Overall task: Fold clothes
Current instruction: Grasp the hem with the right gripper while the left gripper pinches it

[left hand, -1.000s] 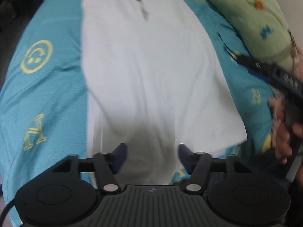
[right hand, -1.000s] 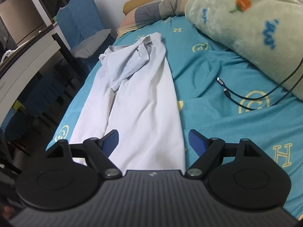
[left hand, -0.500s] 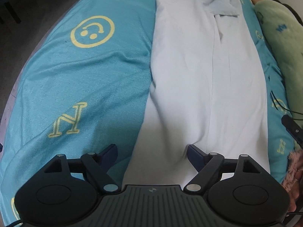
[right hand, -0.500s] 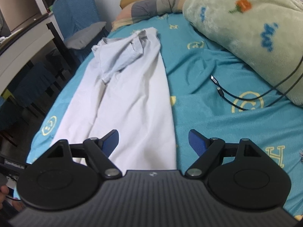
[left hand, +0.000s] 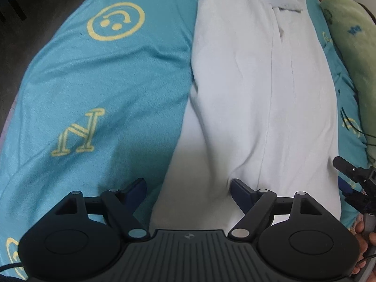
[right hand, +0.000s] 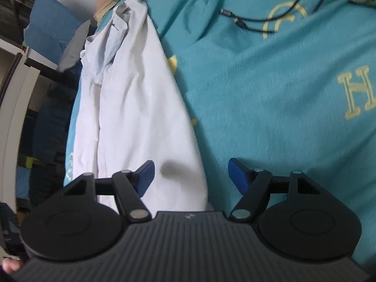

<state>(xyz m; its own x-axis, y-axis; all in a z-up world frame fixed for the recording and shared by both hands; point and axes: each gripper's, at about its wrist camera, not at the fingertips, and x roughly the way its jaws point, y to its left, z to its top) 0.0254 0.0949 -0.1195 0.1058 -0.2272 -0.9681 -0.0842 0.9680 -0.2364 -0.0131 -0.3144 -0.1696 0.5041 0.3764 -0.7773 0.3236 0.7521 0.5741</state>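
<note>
A long white garment (left hand: 258, 89) lies stretched lengthwise on the teal bedsheet (left hand: 94, 89), folded into a narrow strip with its collar end far away. My left gripper (left hand: 188, 188) is open, low over the garment's near left edge. My right gripper (right hand: 190, 170) is open, its jaws straddling the garment's (right hand: 141, 108) near right edge. The right gripper also shows at the right edge of the left wrist view (left hand: 354, 183).
A green plush blanket (left hand: 350, 35) lies along the bed's right side. Black charging cables (right hand: 253, 21) lie on the sheet (right hand: 282, 94) to the right of the garment. A desk and blue chair (right hand: 44, 30) stand past the bed's left edge.
Both grippers have dropped closer to the near end of the garment. The left one has shifted to its left edge, the right one has tilted down over its right edge. Both stay open.
</note>
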